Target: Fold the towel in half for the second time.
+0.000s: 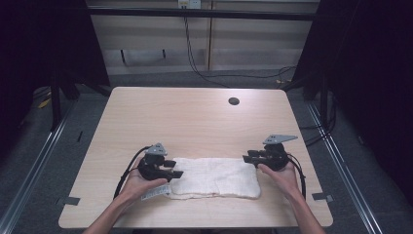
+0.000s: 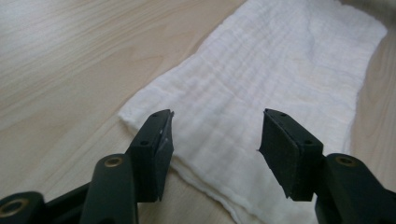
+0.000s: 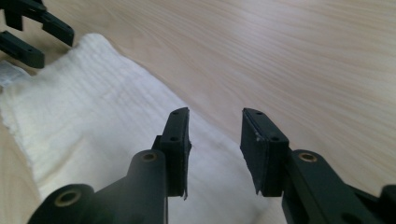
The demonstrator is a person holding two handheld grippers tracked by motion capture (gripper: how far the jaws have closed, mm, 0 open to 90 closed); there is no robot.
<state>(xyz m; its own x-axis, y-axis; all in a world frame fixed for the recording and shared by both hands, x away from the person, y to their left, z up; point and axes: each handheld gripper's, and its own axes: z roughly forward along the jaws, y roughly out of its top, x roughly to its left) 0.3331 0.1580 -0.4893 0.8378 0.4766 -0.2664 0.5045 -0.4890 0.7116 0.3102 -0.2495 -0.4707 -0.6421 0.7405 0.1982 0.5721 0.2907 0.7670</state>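
towel's (image 2: pixel 261 93) near corner cut off at left gripper view's bottom edge

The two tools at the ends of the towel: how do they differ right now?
The left tool gapes wider in its own view than the right tool does in its own. The left sits at the towel's left end, nearer the person; the right sits at the right end, slightly farther up the table. The left's grey plate looks smaller than the right's. Both are black, open, hand-held and point inward over the towel, gripping nothing.
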